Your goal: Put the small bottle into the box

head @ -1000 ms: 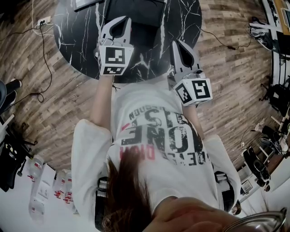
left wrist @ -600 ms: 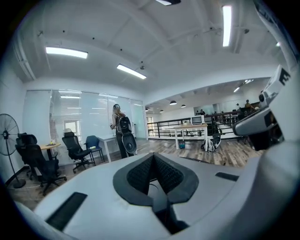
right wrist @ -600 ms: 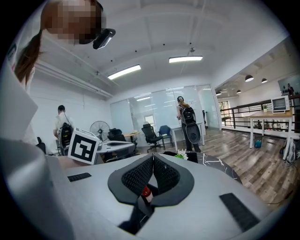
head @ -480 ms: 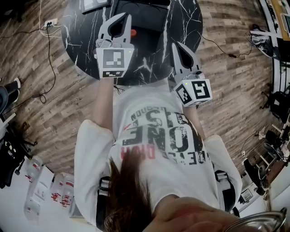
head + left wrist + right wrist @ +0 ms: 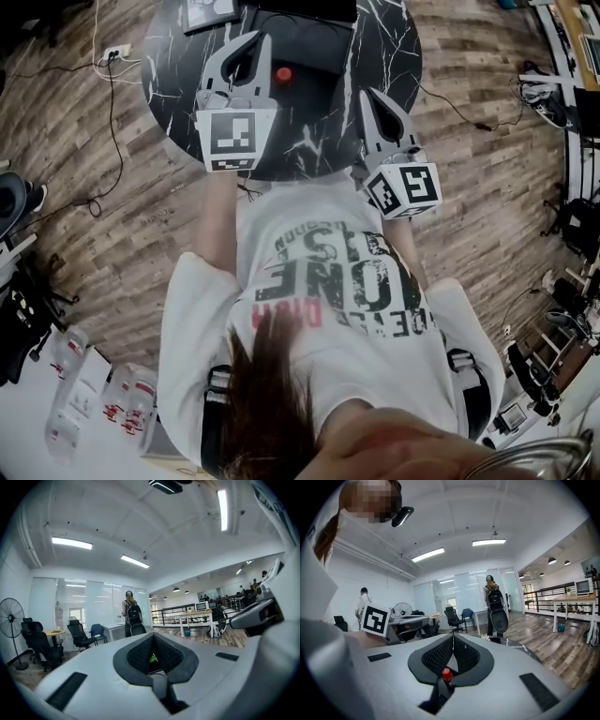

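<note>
Though empty, left claw [image 5: 255,42] and right claw [image 5: 368,97] both tight together; "ONE" on shirt [image 5: 347,272]

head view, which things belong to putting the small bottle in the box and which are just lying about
For the job: red-capped small bottle; black box; left gripper; right gripper.
Lying about: flat grey device; power strip; plastic bottles at lower left.

Left tool [image 5: 258,39] higher than before.
</note>
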The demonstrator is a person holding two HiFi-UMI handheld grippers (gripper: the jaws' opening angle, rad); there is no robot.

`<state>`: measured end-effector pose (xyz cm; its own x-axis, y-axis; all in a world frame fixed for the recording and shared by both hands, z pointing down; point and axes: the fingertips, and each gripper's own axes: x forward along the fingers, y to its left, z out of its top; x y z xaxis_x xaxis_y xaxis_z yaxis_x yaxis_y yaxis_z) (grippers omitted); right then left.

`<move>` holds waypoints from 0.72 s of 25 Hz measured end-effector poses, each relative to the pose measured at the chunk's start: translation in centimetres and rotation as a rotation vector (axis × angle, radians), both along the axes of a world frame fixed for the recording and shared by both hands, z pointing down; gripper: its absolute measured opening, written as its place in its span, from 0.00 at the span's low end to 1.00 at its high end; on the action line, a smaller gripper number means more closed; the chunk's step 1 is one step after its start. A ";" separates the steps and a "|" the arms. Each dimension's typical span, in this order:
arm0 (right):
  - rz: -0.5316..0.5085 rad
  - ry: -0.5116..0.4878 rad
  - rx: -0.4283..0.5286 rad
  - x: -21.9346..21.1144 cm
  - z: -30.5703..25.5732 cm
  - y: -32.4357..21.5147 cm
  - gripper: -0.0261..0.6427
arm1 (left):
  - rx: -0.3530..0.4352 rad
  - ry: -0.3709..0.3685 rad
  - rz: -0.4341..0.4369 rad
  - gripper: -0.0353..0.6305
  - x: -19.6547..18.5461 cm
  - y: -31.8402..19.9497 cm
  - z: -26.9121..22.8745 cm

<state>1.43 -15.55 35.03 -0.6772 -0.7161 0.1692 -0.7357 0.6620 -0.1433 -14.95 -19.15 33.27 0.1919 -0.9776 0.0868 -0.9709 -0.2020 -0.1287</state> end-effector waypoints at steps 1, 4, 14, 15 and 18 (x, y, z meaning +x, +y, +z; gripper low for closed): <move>-0.001 0.000 0.003 0.0 -0.1 0.0 0.04 | 0.006 0.004 -0.002 0.06 -0.1 0.2 -0.2; -0.003 0.002 0.012 -0.1 -0.3 0.0 0.04 | 0.024 0.011 -0.012 0.06 -0.4 0.8 -0.9; -0.047 -0.004 0.043 -0.5 -1.4 0.2 0.04 | 0.079 0.046 -0.068 0.06 -1.4 3.5 -3.5; -0.056 -0.004 0.047 -0.6 -1.6 0.2 0.04 | 0.084 0.047 -0.077 0.06 -1.5 3.8 -3.7; -0.080 -0.010 0.059 -0.6 -2.0 0.1 0.04 | 0.095 0.050 -0.105 0.06 -1.6 4.5 -4.2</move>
<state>0.85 -15.47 33.00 -0.7341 -0.6681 0.1216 -0.6789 0.7260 -0.1094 -16.52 -14.62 29.11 0.0901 -0.9958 -0.0144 -0.9917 -0.0884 -0.0929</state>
